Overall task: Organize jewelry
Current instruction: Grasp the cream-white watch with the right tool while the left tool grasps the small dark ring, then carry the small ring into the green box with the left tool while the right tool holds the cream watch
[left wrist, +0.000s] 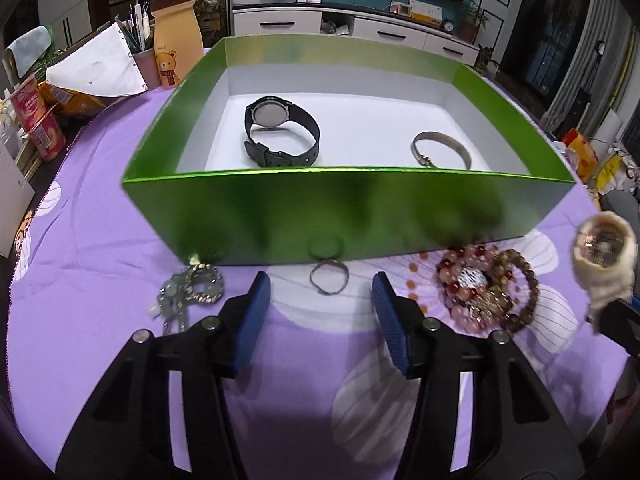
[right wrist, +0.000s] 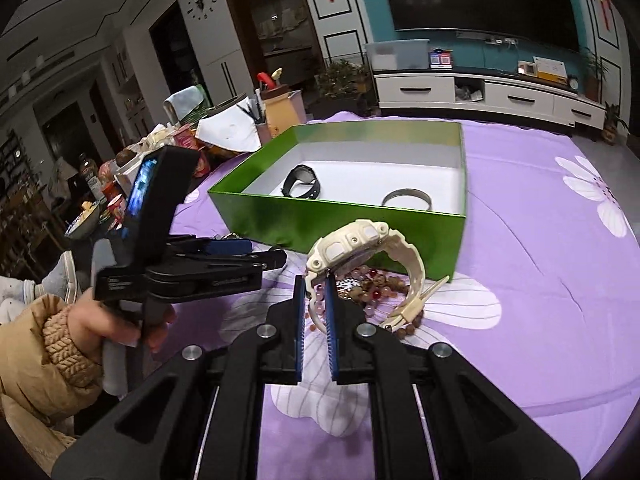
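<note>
- The green box (left wrist: 348, 208) sits open on the purple-clothed desk (left wrist: 100, 272); inside it lie a black watch (left wrist: 282, 132) towards its left and a silver bangle (left wrist: 442, 150) towards its right, apart from each other
- Just outside the box's near wall a thin metal ring (left wrist: 329, 277) lies on the cloth; left of the ring, still by that wall, is a green-stoned pendant piece (left wrist: 192, 292); right of the ring, a heap of beaded bracelets (left wrist: 486, 290)
- The left claw (left wrist: 318, 286) hangs over the ring with its jaws apart (nothing pressed between them); the ring lies in the gap beyond the tips
- The right claw (right wrist: 316, 284) is clamped on the strap of a cream watch (right wrist: 360, 248), lifted clear of the cloth above the beads, near the box's right front corner
- A hand (right wrist: 116, 320) in a tan knitted cuff grips the left tool's handle
</note>
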Available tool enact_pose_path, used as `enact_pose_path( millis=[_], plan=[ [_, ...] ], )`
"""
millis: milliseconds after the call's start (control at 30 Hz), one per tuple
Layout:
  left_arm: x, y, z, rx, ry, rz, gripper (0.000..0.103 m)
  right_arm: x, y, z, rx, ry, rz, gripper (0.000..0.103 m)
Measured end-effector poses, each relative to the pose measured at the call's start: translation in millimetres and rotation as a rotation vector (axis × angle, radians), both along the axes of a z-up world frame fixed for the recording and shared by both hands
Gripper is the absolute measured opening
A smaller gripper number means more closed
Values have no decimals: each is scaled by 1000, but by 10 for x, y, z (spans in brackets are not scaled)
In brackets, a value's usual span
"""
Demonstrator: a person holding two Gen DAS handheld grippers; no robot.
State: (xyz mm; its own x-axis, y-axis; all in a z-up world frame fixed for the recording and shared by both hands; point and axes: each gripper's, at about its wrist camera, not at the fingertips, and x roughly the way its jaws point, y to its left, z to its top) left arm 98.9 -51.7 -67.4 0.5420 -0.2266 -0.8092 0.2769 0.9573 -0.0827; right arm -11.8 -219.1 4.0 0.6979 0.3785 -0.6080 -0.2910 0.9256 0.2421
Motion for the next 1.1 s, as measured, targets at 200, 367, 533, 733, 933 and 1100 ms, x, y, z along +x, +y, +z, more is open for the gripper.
enact_pose_path(
  millis=[200, 367, 533, 733, 933, 1100],
  plan=[
    [48, -139, -39, 75, -34, 48, 48, -52, -119, 11, 18, -11, -32, 9],
    [63, -205, -32, 81, -40, 52, 27, -102, -185, -3, 28, -13, -51, 9],
    [51, -208, -32, 80, -49, 40, 21, -159, -235, 15, 36, -21, -66, 9],
    [43, -161, -27, 65, -33, 27, 21, -191, -257, 7, 39, -21, -75, 9],
    [-8, -72, -13, 24, 0, 28, 20, -188, -253, 18, 38, -24, -78, 9],
    [-90, -26, 62, 4, -3, 22, 21, -190, -254, 21, 38, -25, -78, 9]
  ],
)
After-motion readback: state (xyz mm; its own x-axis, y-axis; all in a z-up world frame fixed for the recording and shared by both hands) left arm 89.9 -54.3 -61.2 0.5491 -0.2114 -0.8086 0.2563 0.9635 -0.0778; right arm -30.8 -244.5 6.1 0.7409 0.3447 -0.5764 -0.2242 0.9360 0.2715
